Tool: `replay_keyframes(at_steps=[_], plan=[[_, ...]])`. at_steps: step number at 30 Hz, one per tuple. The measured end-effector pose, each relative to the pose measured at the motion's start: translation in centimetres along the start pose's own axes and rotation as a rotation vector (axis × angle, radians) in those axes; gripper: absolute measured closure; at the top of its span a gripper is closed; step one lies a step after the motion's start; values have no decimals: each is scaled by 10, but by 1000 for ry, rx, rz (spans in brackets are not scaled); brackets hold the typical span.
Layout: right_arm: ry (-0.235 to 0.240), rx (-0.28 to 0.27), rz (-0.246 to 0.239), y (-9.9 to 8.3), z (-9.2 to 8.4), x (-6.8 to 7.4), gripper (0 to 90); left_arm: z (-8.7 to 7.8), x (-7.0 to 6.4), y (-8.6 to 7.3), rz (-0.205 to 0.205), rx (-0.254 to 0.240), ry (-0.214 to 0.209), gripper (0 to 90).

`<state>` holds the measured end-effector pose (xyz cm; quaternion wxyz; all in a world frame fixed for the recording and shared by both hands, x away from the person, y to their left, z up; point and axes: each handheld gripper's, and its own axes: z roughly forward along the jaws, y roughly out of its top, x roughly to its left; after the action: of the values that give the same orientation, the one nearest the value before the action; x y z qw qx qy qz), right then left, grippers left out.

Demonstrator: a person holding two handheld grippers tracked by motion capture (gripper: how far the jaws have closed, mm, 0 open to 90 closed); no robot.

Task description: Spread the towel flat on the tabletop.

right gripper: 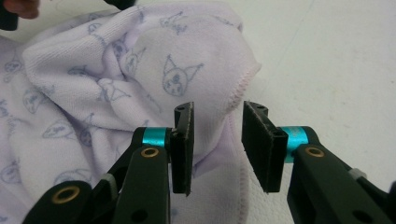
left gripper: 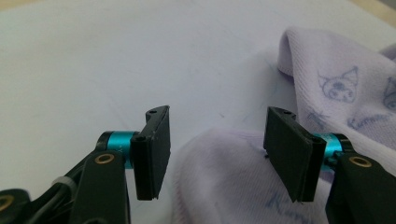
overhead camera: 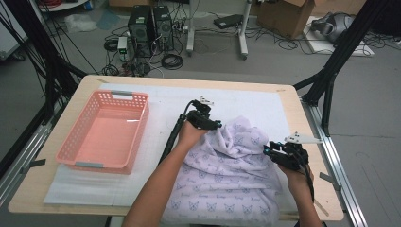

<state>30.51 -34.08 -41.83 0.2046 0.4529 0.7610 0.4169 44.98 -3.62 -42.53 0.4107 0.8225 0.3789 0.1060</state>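
High view: a crumpled lilac printed towel (overhead camera: 227,165) lay at lower centre, flanked by left tongs (overhead camera: 213,125) and right tongs (overhead camera: 269,150), both parted, nothing gripped; corners should be pinched squarely.

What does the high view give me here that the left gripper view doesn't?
High view alone: the pink basket standing left of the lilac printed cloth, the wooden table edge, the right gripper at the cloth's right side, and the floor with cables beyond.

Left gripper view alone: the left gripper up close, jaws apart with a fold of cloth lying between them, pads not pressing on it.

Both: the cloth with its cartoon print, the white mat beneath it, and the left gripper at the cloth's edge.
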Motion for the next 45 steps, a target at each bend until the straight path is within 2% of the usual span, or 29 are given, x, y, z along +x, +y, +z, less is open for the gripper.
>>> replay_keyframes(at_steps=[3,5,6,9,13,14,15,16,17,20,23,25,28,30,32,36,38,39,40,42,43,45], plan=[[1,1,11,-2,-1,-2,638,12,-13,2,51,26,-43,421],[-2,-4,13,-3,-3,-4,638,18,-20,-1,100,55,-63,417],[-5,-6,15,-3,-4,-5,639,19,-22,-2,110,63,-69,408],[-7,-17,27,-4,-6,-7,638,19,-23,-2,107,66,-76,387],[-8,-19,29,-5,-5,-7,638,17,-31,-5,163,76,-77,397],[-7,-18,30,-5,-5,-8,638,16,-34,-7,179,73,-76,429],[-7,-17,31,-4,-5,-8,638,14,-35,-9,196,75,-70,498],[-6,-18,32,-4,-5,-7,638,13,-36,-9,195,78,-64,601],[-6,-18,33,-4,-5,-7,638,12,-35,-9,167,91,-77,718],[-2,-18,32,-4,-4,-6,638,8,-30,-7,124,102,-84,813],[-2,-19,35,-4,-4,-6,638,-1,-20,-5,69,43,-16,829],[0,-19,37,-5,-3,-6,638,-13,-6,-3,-4,-20,32,831],[-3,-25,47,-5,-3,-7,639,-36,15,-3,-107,-148,147,832],[2,-28,55,-4,-1,-7,638,-51,28,-5,-151,-223,213,833],[3,-31,59,-3,3,-6,635,-62,36,-9,-159,-256,253,833],[17,-2,38,7,22,-2,621,-70,44,-20,-169,-266,272,835],[23,-3,36,14,31,-1,617,-72,47,-26,-196,-268,245,835],[31,-1,36,19,36,0,614,-72,47,-28,-192,-247,229,835],[44,-4,41,25,42,2,614,-72,45,-32,-184,-247,221,834],[84,-16,55,39,53,6,605,-72,44,-37,-182,-239,203,835],[130,-29,70,48,60,10,591,-72,44,-39,-179,-231,197,834],[178,-47,86,60,69,18,552,-72,43,-45,-179,-217,183,833]])
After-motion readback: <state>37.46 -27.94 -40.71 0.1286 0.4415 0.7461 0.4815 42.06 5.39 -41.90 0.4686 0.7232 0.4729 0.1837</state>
